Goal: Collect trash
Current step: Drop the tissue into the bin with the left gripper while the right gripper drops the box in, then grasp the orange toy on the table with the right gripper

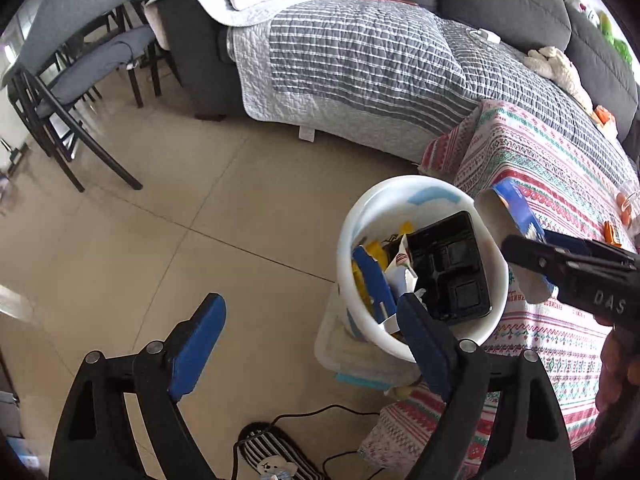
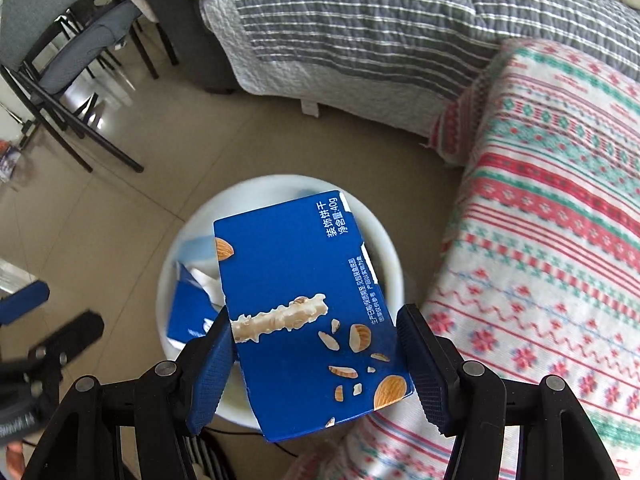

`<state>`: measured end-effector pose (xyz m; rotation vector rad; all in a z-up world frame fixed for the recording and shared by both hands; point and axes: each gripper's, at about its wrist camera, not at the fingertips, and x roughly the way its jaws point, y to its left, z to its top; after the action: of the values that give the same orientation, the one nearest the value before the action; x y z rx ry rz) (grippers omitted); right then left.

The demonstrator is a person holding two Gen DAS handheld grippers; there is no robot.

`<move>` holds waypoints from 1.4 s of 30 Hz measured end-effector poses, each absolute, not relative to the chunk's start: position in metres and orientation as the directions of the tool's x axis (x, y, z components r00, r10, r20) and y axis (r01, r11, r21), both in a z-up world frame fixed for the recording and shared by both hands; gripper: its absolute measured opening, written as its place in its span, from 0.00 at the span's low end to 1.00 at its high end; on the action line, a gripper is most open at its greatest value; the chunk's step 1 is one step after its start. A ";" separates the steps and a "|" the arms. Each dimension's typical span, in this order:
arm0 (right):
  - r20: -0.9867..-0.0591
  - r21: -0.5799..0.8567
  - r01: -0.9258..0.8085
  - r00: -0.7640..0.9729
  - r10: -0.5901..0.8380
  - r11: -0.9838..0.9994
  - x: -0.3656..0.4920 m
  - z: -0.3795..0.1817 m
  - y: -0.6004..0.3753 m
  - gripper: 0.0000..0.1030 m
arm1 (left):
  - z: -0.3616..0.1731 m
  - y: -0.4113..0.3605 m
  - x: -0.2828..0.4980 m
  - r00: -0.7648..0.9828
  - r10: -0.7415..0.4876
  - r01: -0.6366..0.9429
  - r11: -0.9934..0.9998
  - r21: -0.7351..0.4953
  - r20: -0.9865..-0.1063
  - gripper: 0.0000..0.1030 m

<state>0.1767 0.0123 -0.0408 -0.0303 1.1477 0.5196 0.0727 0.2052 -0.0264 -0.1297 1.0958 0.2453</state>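
Note:
My right gripper (image 2: 314,336) is shut on a blue biscuit box (image 2: 304,304) and holds it directly above a white bin (image 2: 390,248). In the left wrist view the same box (image 1: 516,232) hangs over the bin's (image 1: 352,240) right rim, gripped by the right gripper (image 1: 532,244). The bin holds a black plastic tray (image 1: 452,268), blue and yellow wrappers and white paper. My left gripper (image 1: 312,308) is open and empty, just left of and below the bin, its right finger in front of the bin's near rim.
A table with a patterned red, green and white cloth (image 1: 560,184) stands right of the bin. A sofa with a grey striped quilt (image 1: 360,64) is behind. Dark chairs (image 1: 68,92) stand at far left. A clear storage box (image 1: 352,356) sits under the bin. A striped slipper (image 1: 272,456) and cable lie on the tiled floor.

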 end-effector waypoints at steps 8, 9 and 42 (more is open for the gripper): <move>-0.849 0.301 -0.398 0.301 0.434 0.867 0.180 -0.037 0.014 0.85 | -0.025 0.210 0.067 0.438 0.128 -0.263 0.965 0.009 -0.890 0.87; -0.850 0.295 -0.401 0.304 0.429 0.868 0.179 -0.036 0.013 0.85 | -0.025 0.210 0.068 0.438 0.125 -0.262 0.965 0.007 -0.890 0.87; -0.910 0.097 0.205 0.415 0.003 0.974 0.256 -0.078 -0.318 0.57 | -0.027 0.138 0.100 0.447 0.034 -0.154 0.987 -0.039 -0.894 0.96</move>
<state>0.2564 -0.3184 -0.0777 0.2050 1.1377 -0.1276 0.0999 0.1379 -0.0274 -0.1202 1.1016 0.1165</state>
